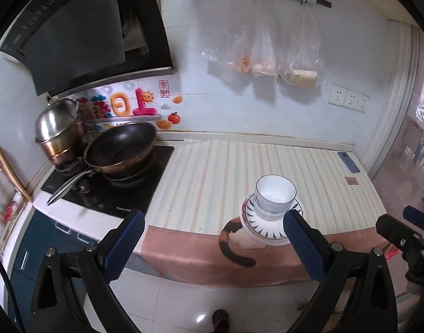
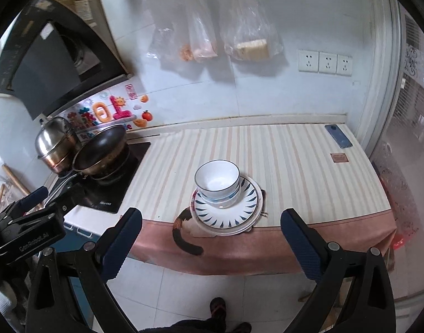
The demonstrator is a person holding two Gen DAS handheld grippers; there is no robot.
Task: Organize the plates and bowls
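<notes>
Left wrist view: left gripper (image 1: 214,245) jaws spread wide, nothing between them, blue pads out over the floor short of the counter edge. Its right-hand fingertip (image 1: 295,222) overlaps the near rim of the plate stack in the picture; contact cannot be told. Bowl (image 1: 275,194), white with a thin blue rim, sits upright on the top plate (image 1: 264,224), which has blue leaf marks; more plates are stacked under it. Stack stands at the front edge of the striped counter cloth (image 1: 212,172), partly over a cat print (image 1: 234,238). Gripper is level, pointing at the counter, stack off to its right side.

Right wrist view: right gripper (image 2: 212,236) also wide open and empty, held back from the counter over the floor tiles. Bowl (image 2: 218,181) and plate stack (image 2: 225,213) lie ahead, centred between the two fingers but beyond their tips, apart from them. Left gripper's body shows at the far left edge, well apart.

Further out: wok (image 1: 120,147) and steel pot (image 1: 59,127) on the black hob at left, phone (image 2: 338,136) at the cloth's far right corner, plastic bags (image 2: 225,27) hanging on the wall, sockets (image 2: 325,62) beside them.
</notes>
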